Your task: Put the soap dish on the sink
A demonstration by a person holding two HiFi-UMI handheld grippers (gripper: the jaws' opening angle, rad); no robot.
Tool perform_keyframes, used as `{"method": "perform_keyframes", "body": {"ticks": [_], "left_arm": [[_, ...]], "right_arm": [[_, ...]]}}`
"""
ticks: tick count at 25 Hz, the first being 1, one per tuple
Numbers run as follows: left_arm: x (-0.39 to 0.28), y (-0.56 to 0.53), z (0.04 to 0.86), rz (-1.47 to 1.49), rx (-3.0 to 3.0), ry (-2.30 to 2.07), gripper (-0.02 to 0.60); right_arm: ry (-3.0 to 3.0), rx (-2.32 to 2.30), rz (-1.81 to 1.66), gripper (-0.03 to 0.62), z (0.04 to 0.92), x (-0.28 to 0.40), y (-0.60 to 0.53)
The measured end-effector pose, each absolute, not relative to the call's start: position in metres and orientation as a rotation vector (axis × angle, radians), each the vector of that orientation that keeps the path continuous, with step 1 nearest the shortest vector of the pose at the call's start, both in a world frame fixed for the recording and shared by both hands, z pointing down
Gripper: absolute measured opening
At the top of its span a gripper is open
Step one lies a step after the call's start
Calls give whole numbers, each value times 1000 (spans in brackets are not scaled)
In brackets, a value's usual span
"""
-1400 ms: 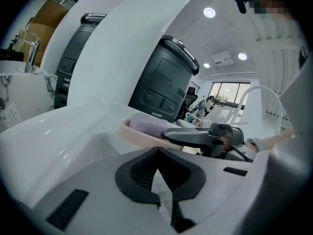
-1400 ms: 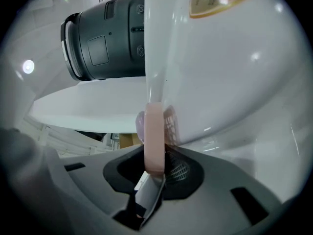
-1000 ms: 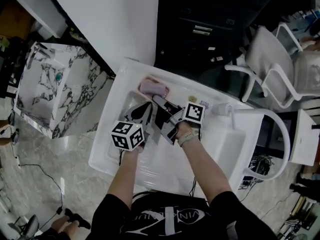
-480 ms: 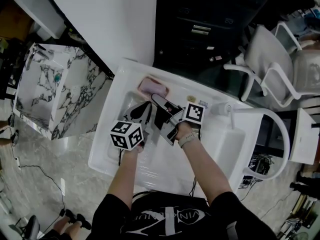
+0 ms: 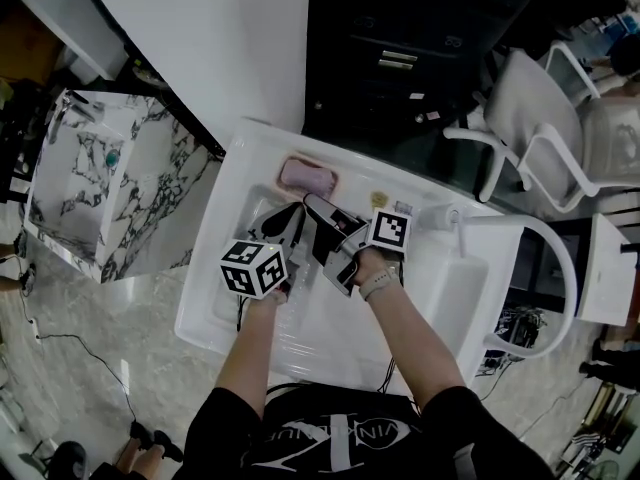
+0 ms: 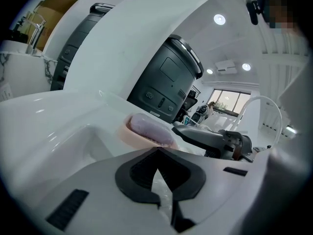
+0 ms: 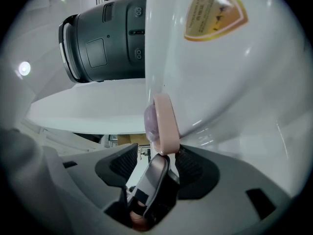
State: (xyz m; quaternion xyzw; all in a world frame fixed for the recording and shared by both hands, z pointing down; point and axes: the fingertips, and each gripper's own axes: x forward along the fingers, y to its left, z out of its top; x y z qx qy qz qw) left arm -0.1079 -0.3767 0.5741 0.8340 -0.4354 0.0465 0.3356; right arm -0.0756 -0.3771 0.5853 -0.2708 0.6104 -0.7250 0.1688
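Soap dish (image 7: 166, 124): pink, resting on the back ledge of the white sink (image 5: 215, 298), purple soap bar (image 6: 151, 129) lying in it.
Right gripper (image 7: 159, 160): jaws wide apart, just been opening; dish edge at the tips, pads off it.
Left gripper (image 6: 155, 173): jaws drawn together, over the basin, just beside the right.

Glossy white ceramic sink (image 5: 215, 258), smooth matt pink plastic soap dish (image 7: 165, 121).
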Motion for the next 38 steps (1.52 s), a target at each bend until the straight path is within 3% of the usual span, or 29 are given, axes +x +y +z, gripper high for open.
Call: {"method": "perform_keyframes", "body": {"ticks": [11,18,31,38], "left_arm": [[-104,-378,576,122,2173,-1115,14],[-106,-378,572,125,2178,-1113,14],[-119,-361,551,133,2211,-1151,14],[-125,-339,531,116,2246,-1192,14]], "right_arm": [[1742,-820,-2091,225,590,-67,-359],[1804,-854,-2061,64,593,-62,-349],[2457,-1132,-1591,38,567,-62,-342],[2809,-1301,-1147,35,542,-61,-322]]}}
